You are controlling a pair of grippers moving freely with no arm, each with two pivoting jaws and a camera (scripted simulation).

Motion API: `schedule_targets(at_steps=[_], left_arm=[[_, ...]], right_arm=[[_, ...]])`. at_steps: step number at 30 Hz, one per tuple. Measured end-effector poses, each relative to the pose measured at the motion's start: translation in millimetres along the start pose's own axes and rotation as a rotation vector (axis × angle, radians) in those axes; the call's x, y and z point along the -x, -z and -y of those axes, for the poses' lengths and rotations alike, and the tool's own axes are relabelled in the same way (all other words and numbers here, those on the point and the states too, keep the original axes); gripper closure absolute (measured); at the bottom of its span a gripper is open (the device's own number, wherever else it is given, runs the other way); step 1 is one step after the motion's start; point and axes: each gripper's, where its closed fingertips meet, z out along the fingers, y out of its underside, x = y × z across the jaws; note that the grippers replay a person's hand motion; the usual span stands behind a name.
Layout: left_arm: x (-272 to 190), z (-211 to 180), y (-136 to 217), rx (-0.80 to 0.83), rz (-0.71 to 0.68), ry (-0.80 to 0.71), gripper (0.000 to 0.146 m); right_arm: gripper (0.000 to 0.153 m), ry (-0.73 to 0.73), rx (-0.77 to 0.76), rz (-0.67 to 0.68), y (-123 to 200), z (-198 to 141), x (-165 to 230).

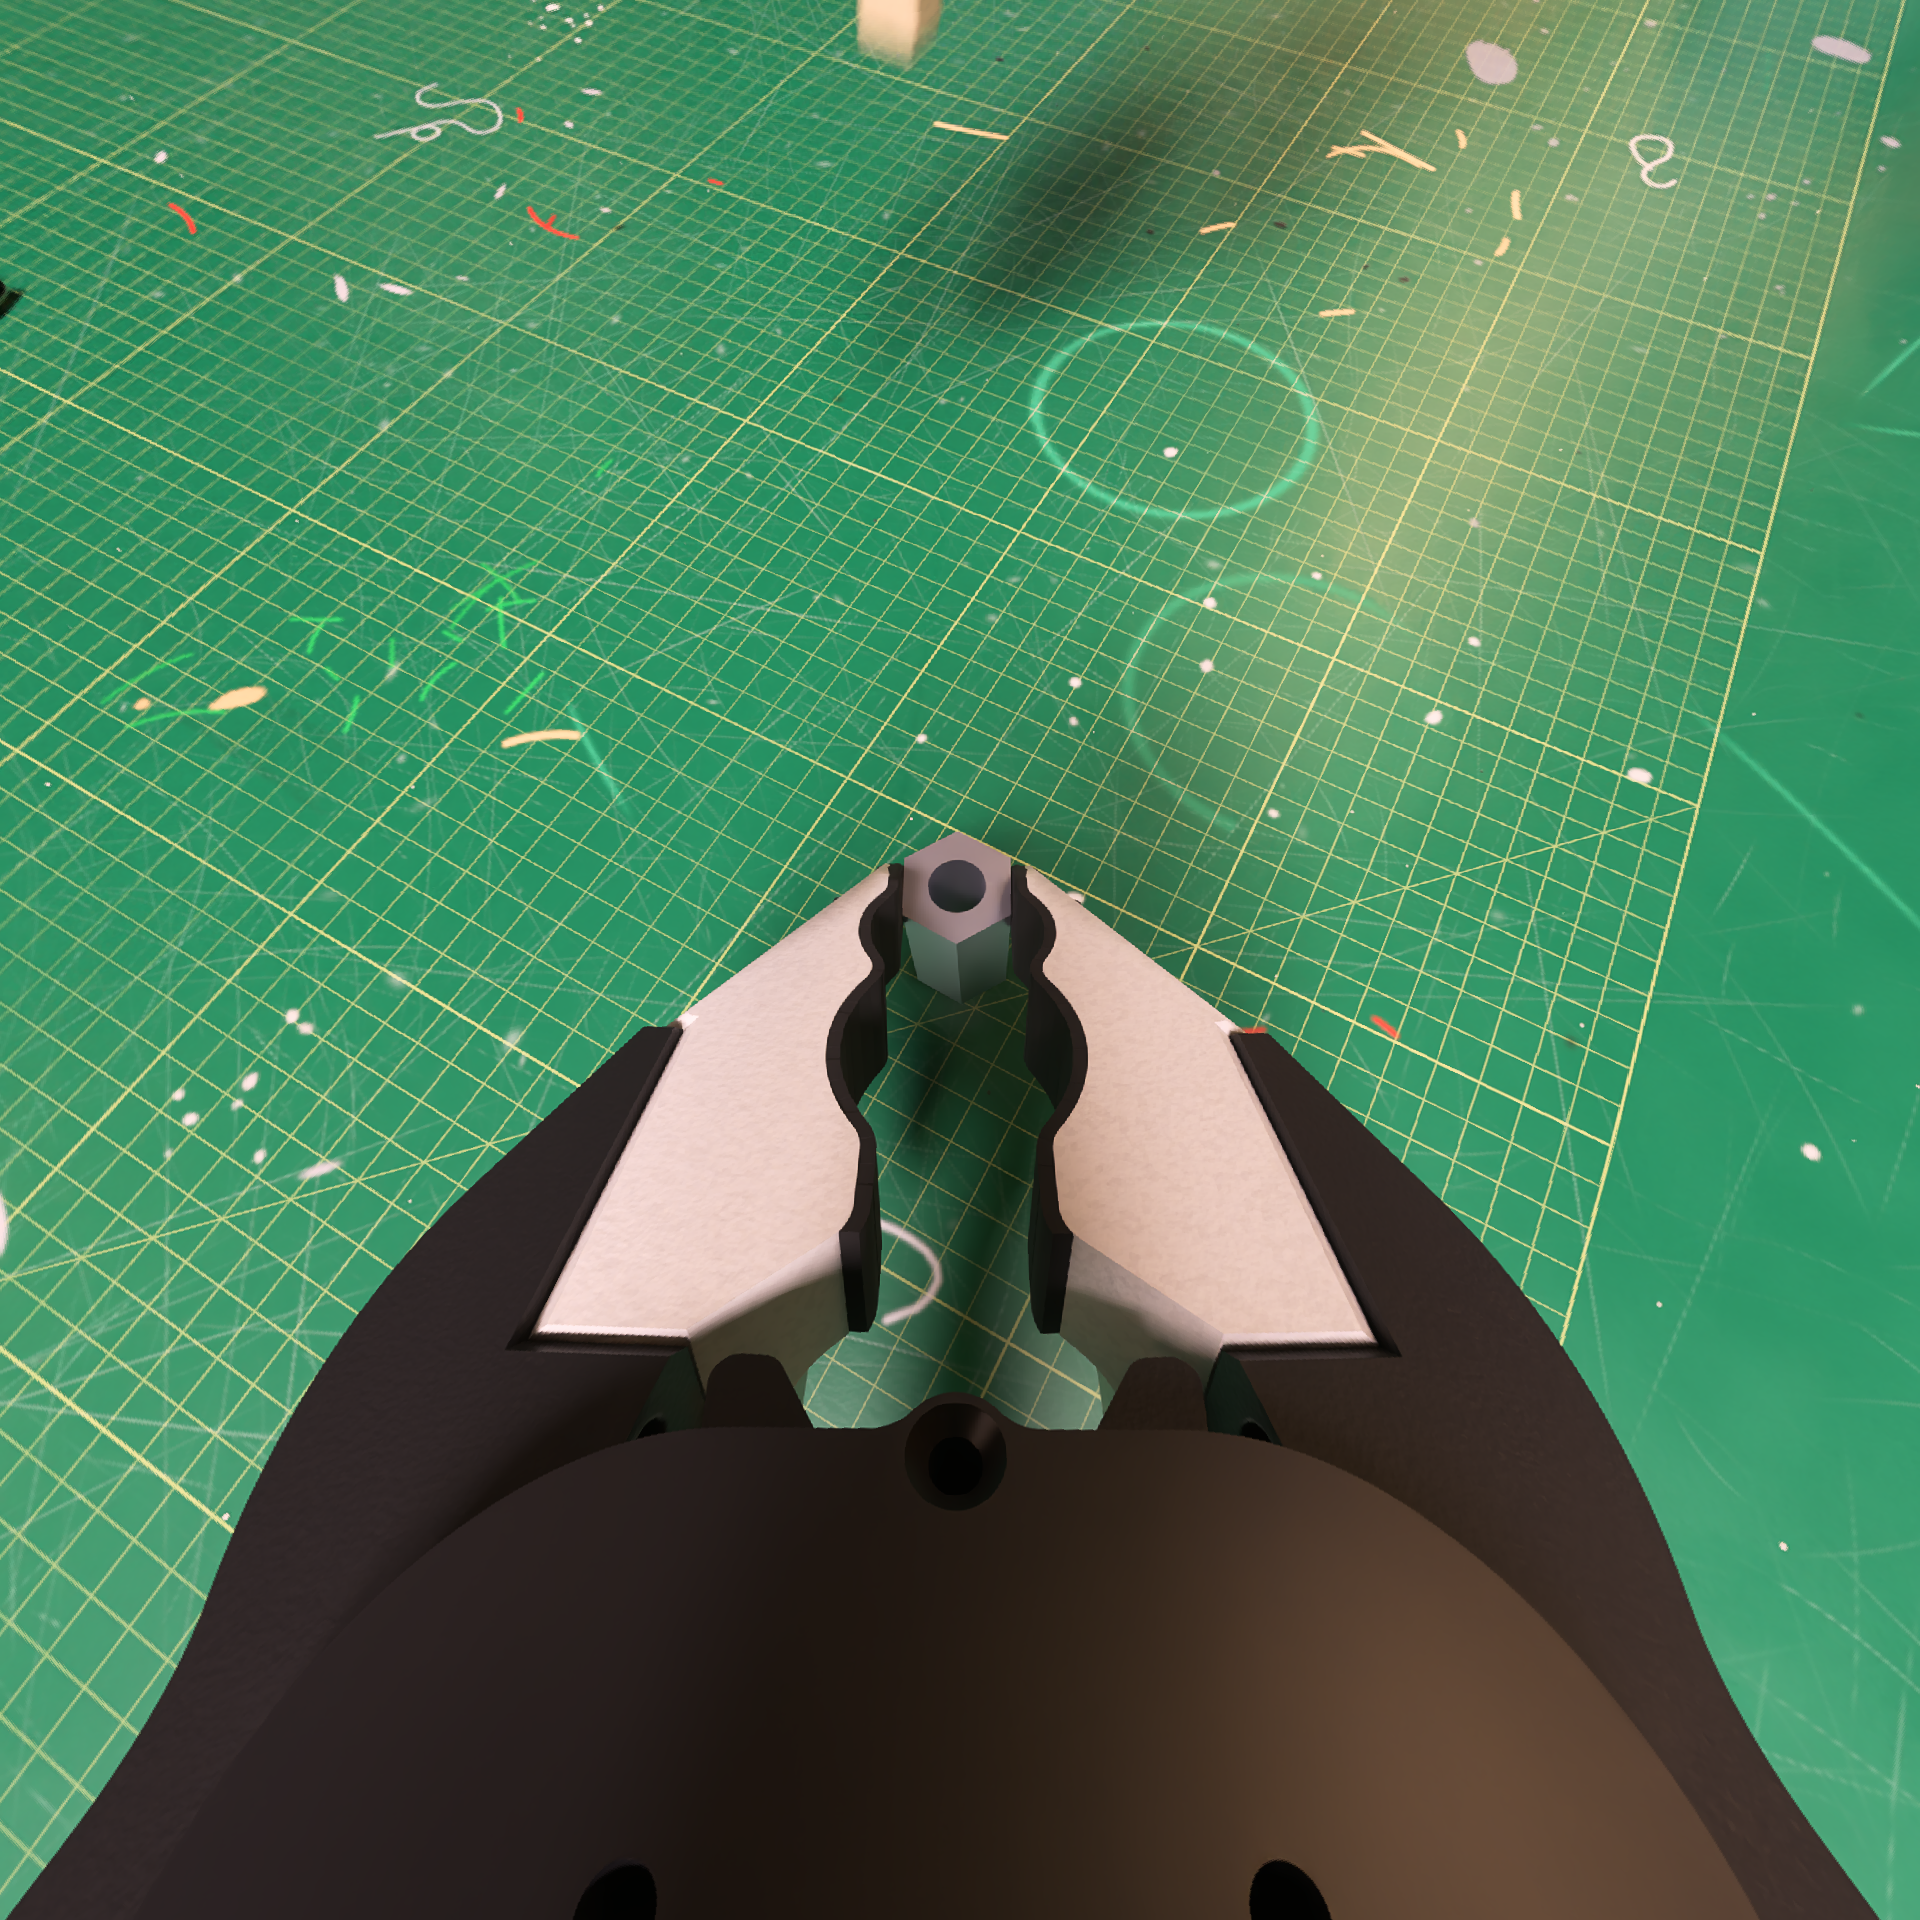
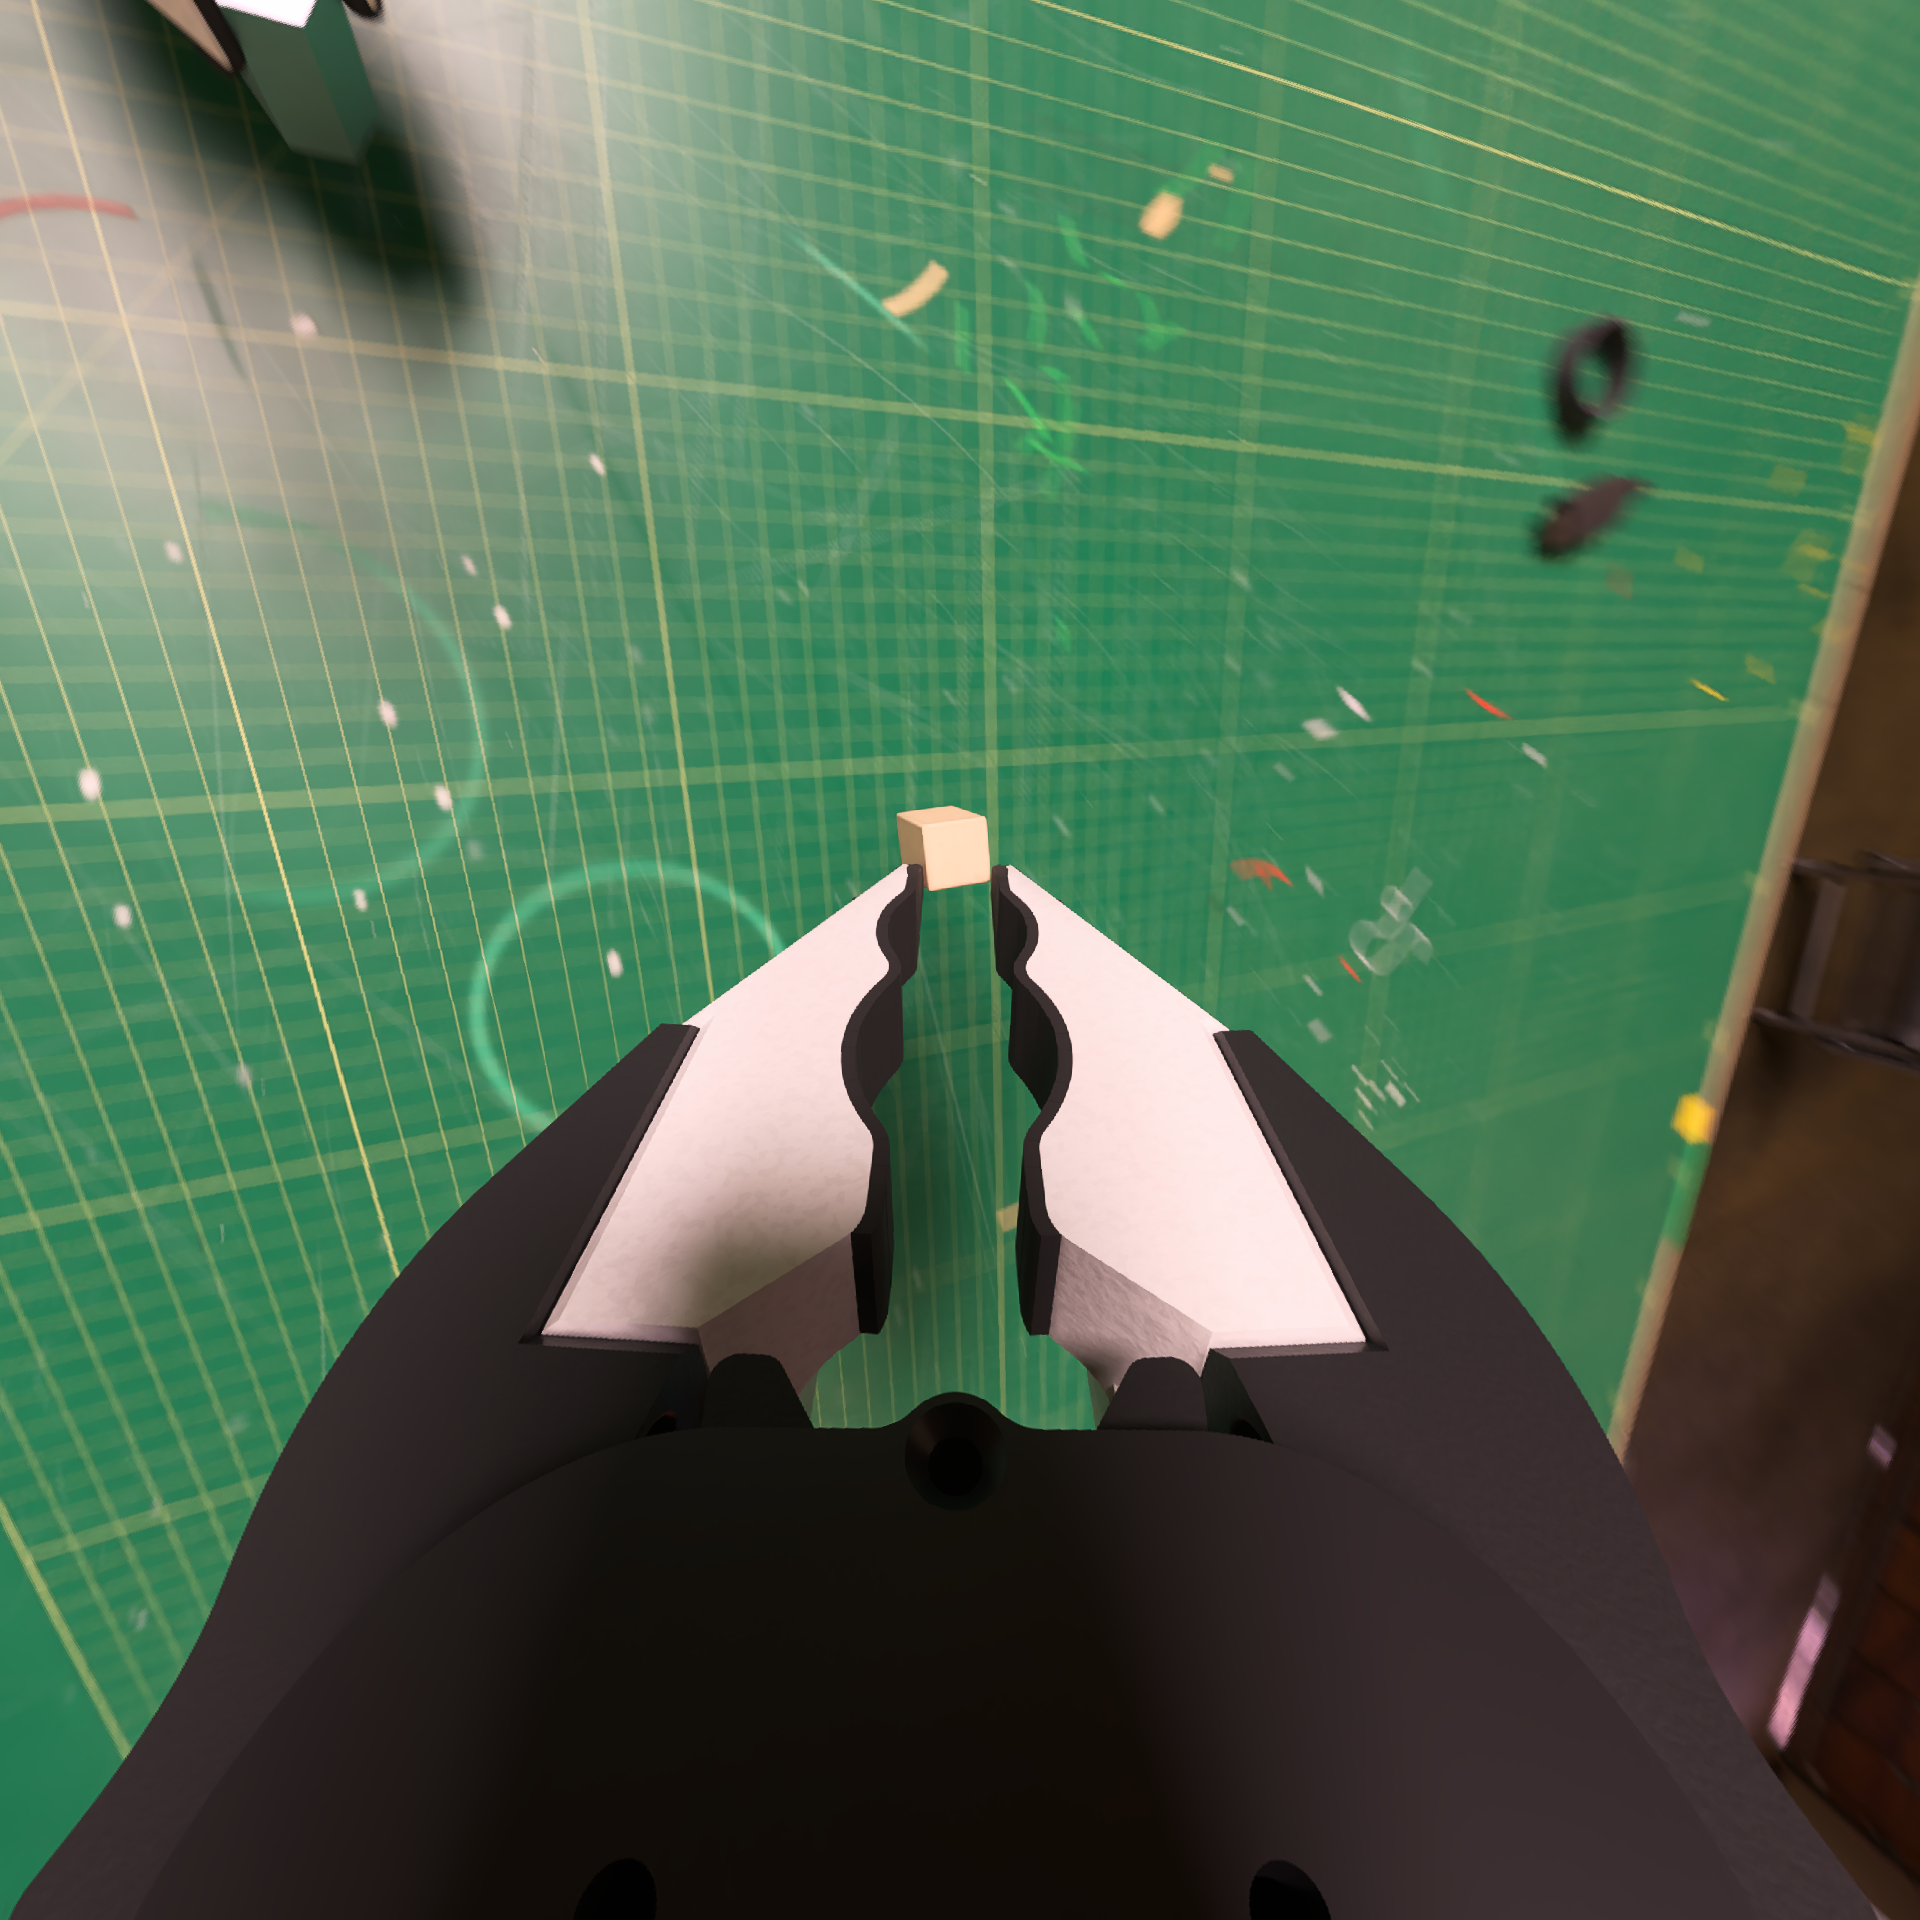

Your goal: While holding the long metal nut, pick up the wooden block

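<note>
Left gripper [image 1: 957, 883] fingers clamped on grey hexagonal long metal nut [image 1: 954, 920] — above green gridded counter [image 1: 623, 520]. Right gripper [image 2: 951, 881] fingers pinching small pale wooden block [image 2: 943, 847] — at tips.

No legible text or numbers

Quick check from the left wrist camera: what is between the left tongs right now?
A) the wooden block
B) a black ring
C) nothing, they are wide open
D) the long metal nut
D: the left tongs are closed on the grey six-sided metal nut at their tips, its bore facing the camera, while the wooden block shows far off at the top edge of that view.
</note>
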Motion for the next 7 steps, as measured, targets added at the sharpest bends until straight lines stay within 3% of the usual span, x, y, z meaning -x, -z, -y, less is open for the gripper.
schedule_targets(at_steps=[3,7], left_arm=[[-1,2,0,0.003,0.0,-0.011,0.126],[-4,3,-3,0.008,-0.01,-0.028,0.126]], right_arm=[[0.14,-0.041,0.03,-0.137,70,-37,-18],[0.14,-0.184,0.128,-0.304,152,-115,-35]])
